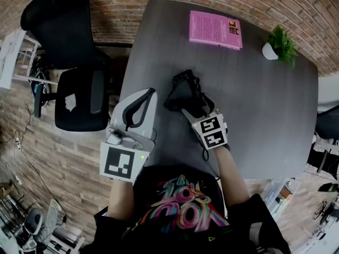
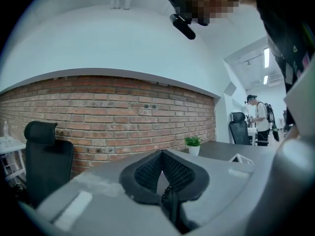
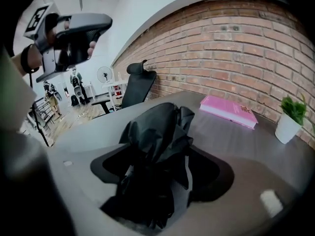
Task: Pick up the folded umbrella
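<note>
On the grey table (image 1: 254, 105) the folded umbrella (image 1: 185, 91) lies unlifted between the right gripper's (image 3: 162, 181) wide, unpinching jaws: either about to be gripped or just released; left gripper (image 2: 162, 173) closed, empty

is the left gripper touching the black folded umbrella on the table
Apart. The head view shows bare grey table between the left gripper and the black folded umbrella.

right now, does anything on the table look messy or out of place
Only the folded umbrella: its black fabric bunches loosely instead of wrapping tight, lying between the right gripper's open jaws. The pink book and potted plant look tidy.
</note>
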`<state>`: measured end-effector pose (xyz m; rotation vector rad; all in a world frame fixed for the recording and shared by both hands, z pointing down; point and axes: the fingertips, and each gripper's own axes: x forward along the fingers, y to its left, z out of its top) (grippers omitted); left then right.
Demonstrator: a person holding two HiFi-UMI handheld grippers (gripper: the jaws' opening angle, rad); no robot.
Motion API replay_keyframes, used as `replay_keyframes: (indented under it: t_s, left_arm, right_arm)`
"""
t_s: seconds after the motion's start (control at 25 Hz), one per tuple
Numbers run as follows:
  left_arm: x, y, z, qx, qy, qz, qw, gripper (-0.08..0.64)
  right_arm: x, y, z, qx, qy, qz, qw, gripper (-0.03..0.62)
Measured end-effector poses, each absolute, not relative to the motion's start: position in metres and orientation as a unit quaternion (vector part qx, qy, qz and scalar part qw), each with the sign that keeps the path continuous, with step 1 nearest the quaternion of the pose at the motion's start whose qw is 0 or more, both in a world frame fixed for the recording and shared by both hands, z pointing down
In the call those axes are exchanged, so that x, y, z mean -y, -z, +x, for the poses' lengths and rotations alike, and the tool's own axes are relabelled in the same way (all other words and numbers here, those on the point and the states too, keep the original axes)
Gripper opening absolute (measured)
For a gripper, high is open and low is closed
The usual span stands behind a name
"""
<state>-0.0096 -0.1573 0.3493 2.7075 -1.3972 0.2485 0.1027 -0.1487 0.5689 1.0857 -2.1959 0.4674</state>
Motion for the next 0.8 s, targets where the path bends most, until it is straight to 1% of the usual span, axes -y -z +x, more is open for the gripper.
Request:
replay_keyframes:
  t_s: [0.24,0.48,0.68,0.8]
  left_arm:
    - [0.157,-0.352,-0.008,0.454,-0.084,0.886,0.047,0.002]
    - [0.158,-0.351,-0.009,0.454,-0.086,0.886,0.043,0.002]
    - [0.159,-0.352,-0.012,0.456,-0.085,0.885,0.043,0.002]
    - [0.159,-0.35,-0.009,0.453,-0.084,0.887,0.039,0.002]
  right_arm:
    - [0.154,-0.591,0.099,0.83,-0.207,0.389,0.342,0.374]
    - [0.151,-0.609,0.089,0.816,-0.235,0.352,0.395,0.382]
    - [0.15,-0.615,0.087,0.814,-0.249,0.341,0.4,0.382]
    - [0.151,-0.618,0.087,0.811,-0.246,0.348,0.401,0.367]
